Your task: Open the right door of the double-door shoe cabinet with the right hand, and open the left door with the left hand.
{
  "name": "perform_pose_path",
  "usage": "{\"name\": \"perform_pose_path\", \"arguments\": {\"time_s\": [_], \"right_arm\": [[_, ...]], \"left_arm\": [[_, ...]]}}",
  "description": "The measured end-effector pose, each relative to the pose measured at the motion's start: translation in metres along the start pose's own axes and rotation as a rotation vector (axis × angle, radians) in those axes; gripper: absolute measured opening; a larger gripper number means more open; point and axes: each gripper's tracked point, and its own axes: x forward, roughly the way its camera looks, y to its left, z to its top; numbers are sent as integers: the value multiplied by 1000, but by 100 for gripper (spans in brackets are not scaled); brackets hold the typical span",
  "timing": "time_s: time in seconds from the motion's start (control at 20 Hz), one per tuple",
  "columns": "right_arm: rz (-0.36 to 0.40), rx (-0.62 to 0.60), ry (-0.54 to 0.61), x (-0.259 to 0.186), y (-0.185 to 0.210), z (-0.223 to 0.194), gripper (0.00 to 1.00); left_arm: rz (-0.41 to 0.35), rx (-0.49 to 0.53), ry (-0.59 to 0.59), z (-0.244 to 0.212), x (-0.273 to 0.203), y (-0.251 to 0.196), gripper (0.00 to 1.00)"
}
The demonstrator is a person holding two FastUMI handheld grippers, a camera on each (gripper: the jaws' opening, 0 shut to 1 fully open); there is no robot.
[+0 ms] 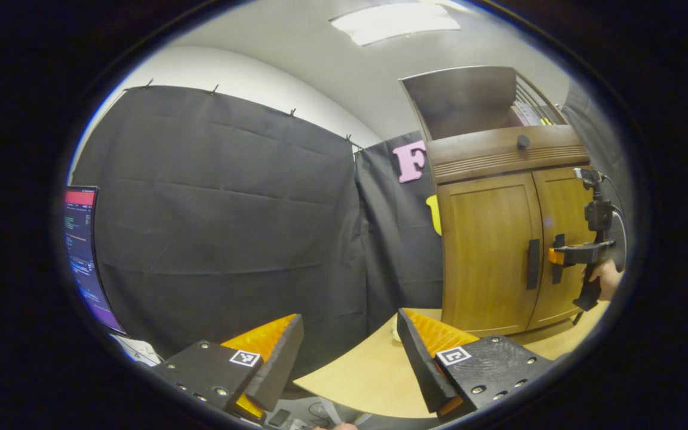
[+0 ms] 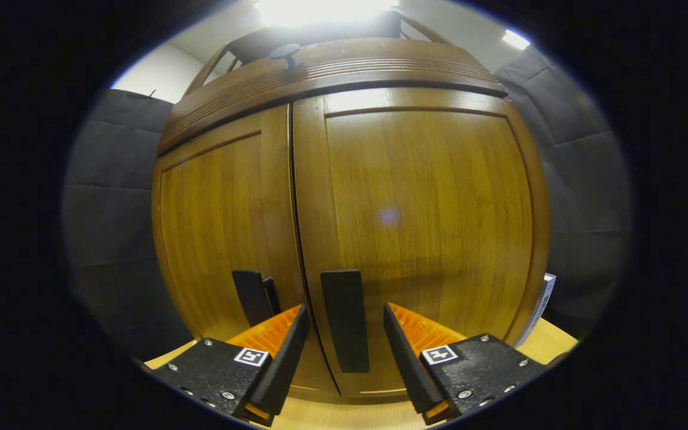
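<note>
The shoe cabinet [image 2: 344, 209] stands on the worktop [image 1: 368, 370] before me. My right tool [image 2: 344, 346] straddles the right door's handle [image 2: 345, 319]. My left tool [image 1: 350, 352] hangs well back, left of the cabinet.

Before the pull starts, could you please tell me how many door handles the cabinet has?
2: the right door handle stands between the open right tongs; the left door handle is just beyond the centre seam.

- The monitor [image 1: 84, 257] in the left gripper view is cut by the picture's edge.
- Only part of the hand [image 1: 608, 279] holding the right gripper [image 1: 556, 257] shows.
- A pale object [image 2: 540, 307] beside the cabinet [image 2: 427, 197] is mostly hidden behind it.
- The left handle [image 2: 254, 295] is partly hidden behind a finger [image 2: 281, 352].
</note>
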Motion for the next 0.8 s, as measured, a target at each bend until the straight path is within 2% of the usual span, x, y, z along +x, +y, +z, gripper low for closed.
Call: {"name": "perform_pose_path", "arguments": {"time_s": [0.2, 0.35, 0.4, 0.5, 0.55, 0.6, 0.65, 0.75, 0.8], "right_arm": [[-15, -6, 40, 8, -15, -10, 58], [-11, 2, 71, 10, -19, -7, 51], [-14, 7, 76, 9, -23, -3, 46], [-23, -1, 79, 9, -24, -4, 36], [-27, -11, 82, 10, -25, -5, 33], [-28, -14, 85, 10, -25, -4, 29], [-27, -13, 92, 9, -23, -2, 28], [-22, -13, 98, 7, -24, -1, 27], [-19, -17, 98, 7, -23, 0, 27]], "left_arm": [[7, 2, 4, -1, 1, 1, 91], [7, 2, 7, 0, 1, 3, 91], [6, 1, 7, 0, 1, 4, 96], [3, 1, 6, 1, 0, 3, 96], [1, 0, 7, 1, -1, 3, 91], [0, -1, 7, 2, -2, 5, 91], [-2, -2, 6, 2, -1, 5, 96], [-8, -5, 6, 2, -3, 6, 96], [-11, -7, 6, 3, -3, 7, 91]]}}
